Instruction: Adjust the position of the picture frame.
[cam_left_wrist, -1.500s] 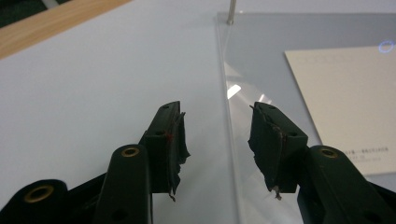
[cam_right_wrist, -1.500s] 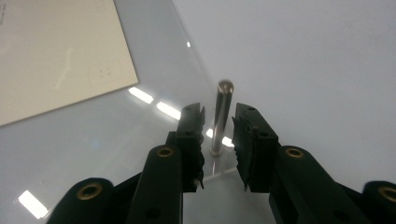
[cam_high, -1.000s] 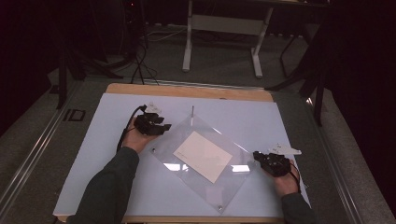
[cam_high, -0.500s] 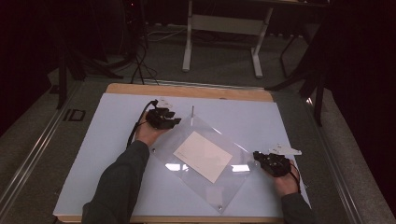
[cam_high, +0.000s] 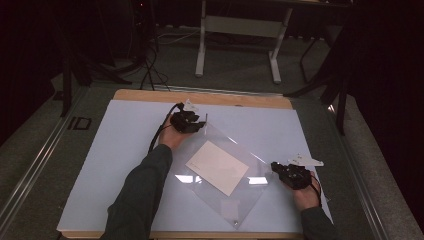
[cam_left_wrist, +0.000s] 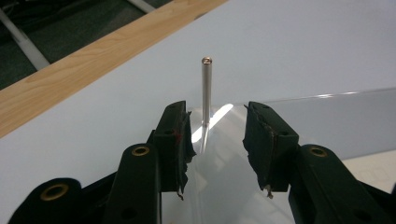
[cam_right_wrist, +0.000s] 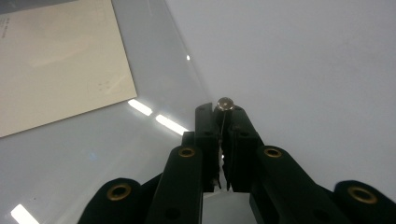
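Left gripper (cam_high: 200, 125): it sits at the far corner of the clear sheet (cam_high: 260, 172), held in the left hand (cam_high: 172, 137). In the left gripper view (cam_left_wrist: 217, 135) its two black jaws are apart, and they have just been closing in a bit.

Far pin (cam_left_wrist: 206, 91): a thin metal pin standing straight up in the gap between the left jaws, a little past the tips. It is nearer the left-side jaw (as that view shows it). The pads do not press on it. In the high view the pin (cam_high: 206, 118) stands just beside the gripper.

Clear sheet: a see-through square lying flat on the white mat (cam_high: 115, 150), turned like a diamond. Its far corner lies under the left jaws, and its right corner is at the right jaws.

Paper (cam_high: 217, 167): a cream sheet under the clear sheet, in the middle, between the two grippers and well apart from both. In the right gripper view the paper (cam_right_wrist: 56, 65) lies off to the left of the jaws.

Right gripper (cam_high: 276, 167): it is held in the right hand (cam_high: 305, 192) at the right corner of the clear sheet. In the right gripper view (cam_right_wrist: 223, 116) the jaws are squeezed together on a pin.

Right pin (cam_right_wrist: 224, 103): its round shiny top pokes out between the right jaw tips (the rest is hidden by the pads).

Table edge (cam_high: 200, 97): a wood strip past the left jaws.
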